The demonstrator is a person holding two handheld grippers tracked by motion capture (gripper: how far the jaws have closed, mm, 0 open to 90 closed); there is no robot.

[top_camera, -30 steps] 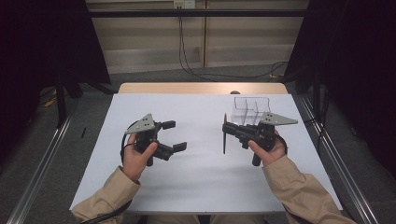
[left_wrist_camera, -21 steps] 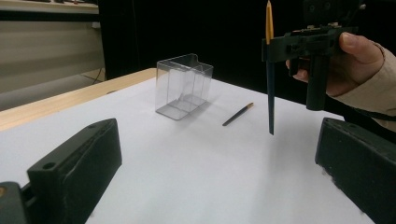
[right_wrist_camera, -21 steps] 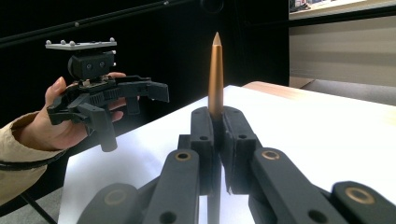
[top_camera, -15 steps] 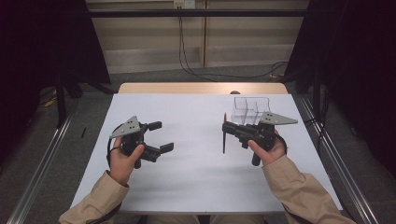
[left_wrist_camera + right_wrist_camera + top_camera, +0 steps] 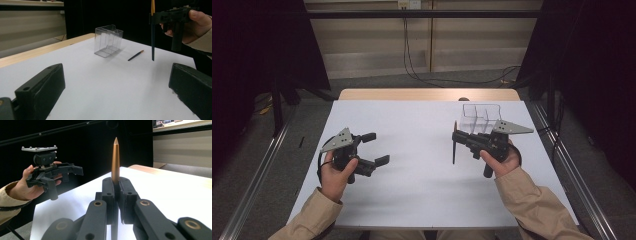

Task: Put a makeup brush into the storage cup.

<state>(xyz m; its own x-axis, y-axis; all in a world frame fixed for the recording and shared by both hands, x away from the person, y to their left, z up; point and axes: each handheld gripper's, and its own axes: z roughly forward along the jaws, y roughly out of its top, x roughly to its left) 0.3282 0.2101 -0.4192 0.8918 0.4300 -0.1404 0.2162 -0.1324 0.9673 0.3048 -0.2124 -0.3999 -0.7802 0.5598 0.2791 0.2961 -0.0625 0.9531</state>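
The right gripper (image 5: 455,137) is closed on a thin paintbrush (image 5: 455,145). In the high view it is at about 3 o'clock from the middle of the white table (image 5: 422,190), and the brush stands nearly upright in its jaws, above the table surface. In the right gripper view the two black jaws press together on the brush, and its copper-coloured pointed handle end (image 5: 115,160) rises above them toward 12 o'clock. In the left gripper view the same brush (image 5: 152,32) hangs down from the right gripper (image 5: 153,17), with a dark blue shaft and an orange part at the top; its lower tip is over the table and does not touch it.

The left gripper (image 5: 376,148) is at about 9 o'clock from the table's middle, held in the person's left hand (image 5: 334,172). Its jaws stand wide apart and hold nothing; in the left gripper view the bare white surface is seen between them.

A clear plastic organizer box (image 5: 479,117) with compartments stands at about 1 o'clock on the table, just behind the right gripper. In the left gripper view the box (image 5: 108,41) looks empty, and a second paintbrush (image 5: 135,55) lies flat on the table near it, at about 4 o'clock from the box, apart from it.
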